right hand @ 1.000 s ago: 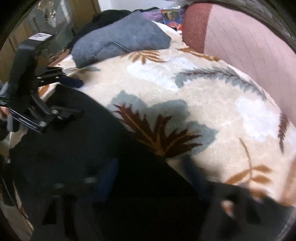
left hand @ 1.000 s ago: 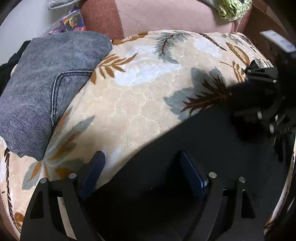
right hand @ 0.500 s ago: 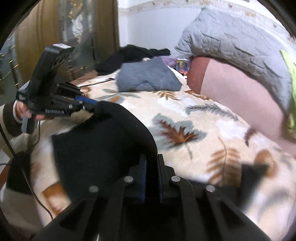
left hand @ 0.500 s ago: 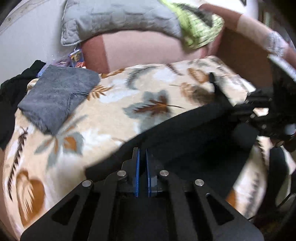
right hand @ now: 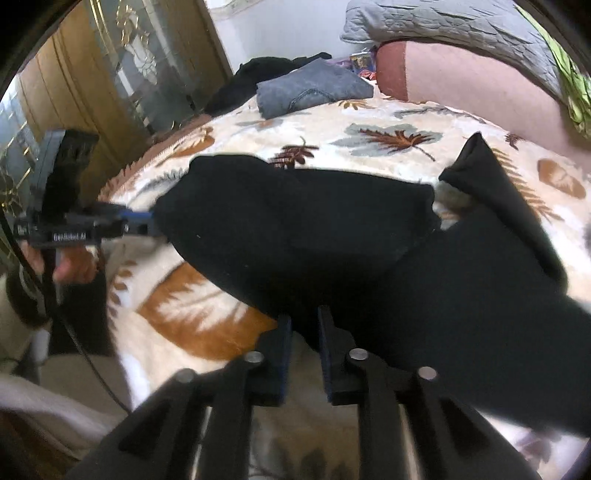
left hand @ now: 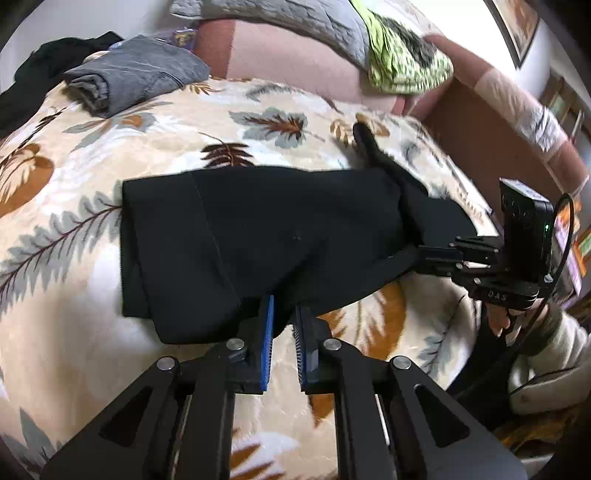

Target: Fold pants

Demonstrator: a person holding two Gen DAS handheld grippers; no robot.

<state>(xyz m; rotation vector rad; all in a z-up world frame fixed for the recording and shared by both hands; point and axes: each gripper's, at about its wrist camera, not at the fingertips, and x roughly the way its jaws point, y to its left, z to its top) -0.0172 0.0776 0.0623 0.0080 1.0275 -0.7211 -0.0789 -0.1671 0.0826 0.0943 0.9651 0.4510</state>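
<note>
The left hand-held gripper [left hand: 283,314] has its two blue-padded fingers set with a narrow gap, and the near edge of the black pants [left hand: 266,236] sits between the tips; the cloth looks pinched there, with the pads not fully closed together. From that grip the pants spread away from the gripper across the leaf-patterned blanket [left hand: 110,140] on the bed, a folded black slab with a straight left edge and a second layer showing as a diagonal line across it. Its right end runs to the right hand-held gripper [left hand: 424,254], which comes in from the right side and has the cloth's corner at its fingertips. In the right wrist view, the right hand-held gripper [right hand: 304,325] likewise shows a small gap between its fingers with the dark fabric of the pants [right hand: 314,229] bunched into it, so it appears closed on the cloth. From there the pants hang in a sagging span leftward to the left hand-held gripper [right hand: 149,221], whose blue fingertips meet the far fold; a loose leg trails off to the right, with one pointed corner sticking up above the blanket [right hand: 388,122]. Farther back on the bed lies a folded grey garment [left hand: 136,74] beside a dark heap of clothing [left hand: 44,70], well apart from the pants, and behind them a pink bolster [left hand: 295,59] under a grey quilt [left hand: 280,18].
</note>
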